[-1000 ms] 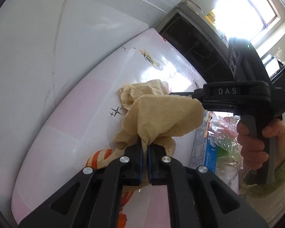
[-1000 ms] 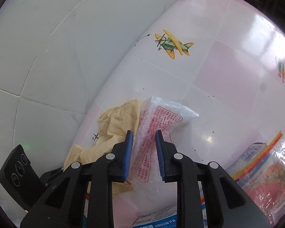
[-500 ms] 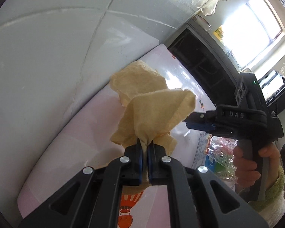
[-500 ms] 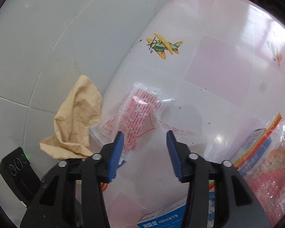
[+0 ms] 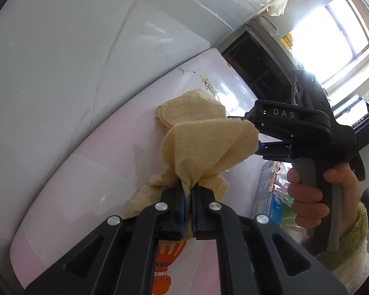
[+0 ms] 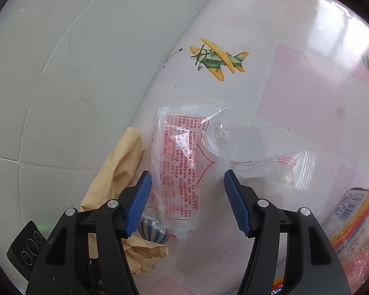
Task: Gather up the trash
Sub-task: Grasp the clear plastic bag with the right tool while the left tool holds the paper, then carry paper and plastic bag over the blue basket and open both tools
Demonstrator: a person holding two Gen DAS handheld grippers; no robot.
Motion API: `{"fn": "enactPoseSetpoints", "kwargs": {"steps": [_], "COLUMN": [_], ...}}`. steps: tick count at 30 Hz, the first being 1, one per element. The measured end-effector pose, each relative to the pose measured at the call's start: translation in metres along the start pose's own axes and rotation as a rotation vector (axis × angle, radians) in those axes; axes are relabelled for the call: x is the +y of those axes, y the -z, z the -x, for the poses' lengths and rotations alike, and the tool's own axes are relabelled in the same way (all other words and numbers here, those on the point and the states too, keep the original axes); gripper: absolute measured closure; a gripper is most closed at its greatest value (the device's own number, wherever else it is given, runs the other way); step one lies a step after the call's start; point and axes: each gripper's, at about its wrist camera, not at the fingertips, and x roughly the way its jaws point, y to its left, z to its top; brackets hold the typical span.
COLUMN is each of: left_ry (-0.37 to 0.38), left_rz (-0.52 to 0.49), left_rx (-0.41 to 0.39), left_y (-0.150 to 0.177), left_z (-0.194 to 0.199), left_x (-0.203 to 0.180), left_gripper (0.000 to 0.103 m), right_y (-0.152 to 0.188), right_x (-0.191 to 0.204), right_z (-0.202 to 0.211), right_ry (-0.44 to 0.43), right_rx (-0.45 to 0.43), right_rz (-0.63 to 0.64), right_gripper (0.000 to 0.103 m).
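My left gripper point(image 5: 189, 191) is shut on a crumpled yellow paper napkin point(image 5: 204, 145) and holds it above the pink and white table. The napkin also shows in the right wrist view point(image 6: 120, 169), at the left. My right gripper point(image 6: 187, 196) is open wide and empty, over a clear plastic wrapper with red print point(image 6: 182, 167) that lies flat on the table. The right gripper's body also shows in the left wrist view point(image 5: 295, 132), held by a hand to the right of the napkin.
The tablecloth point(image 6: 307, 93) has aeroplane point(image 6: 216, 59) and balloon pictures. More plastic packets and a blue and white box point(image 6: 351, 206) lie at the lower right. A grey tiled wall point(image 6: 61, 73) runs along the table's left edge. A dark cabinet point(image 5: 258, 56) stands beyond the table.
My right gripper has opened from nearly shut to wide and let the wrapper drop flat on the table. My left gripper lifted the napkin, then lowered it slightly.
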Motion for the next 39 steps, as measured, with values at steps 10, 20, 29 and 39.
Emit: {"fn": "enactPoseSetpoints", "kwargs": {"steps": [10, 20, 29, 39], "left_ry": [-0.003, -0.007, 0.055, 0.275], "left_rz": [-0.001, -0.049, -0.224, -0.491], "left_rx": [-0.039, -0.126, -0.217, -0.085], "left_y": [0.004, 0.003, 0.012, 0.060], "left_z": [0.014, 0.048, 0.106, 0.112], "left_x": [-0.004, -0.025, -0.096, -0.233], "left_gripper": [0.099, 0.099, 0.099, 0.099], "right_y": [0.001, 0.018, 0.112, 0.275], "right_x": [0.004, -0.010, -0.017, -0.131], "right_z": [-0.007, 0.052, 0.185, 0.321], "right_ry": [-0.073, -0.101, -0.128, -0.072], "right_rx": [-0.002, -0.153, -0.471, -0.773], "right_rz": [-0.001, -0.006, 0.100, -0.109], "right_gripper": [0.088, 0.094, 0.094, 0.094]}}
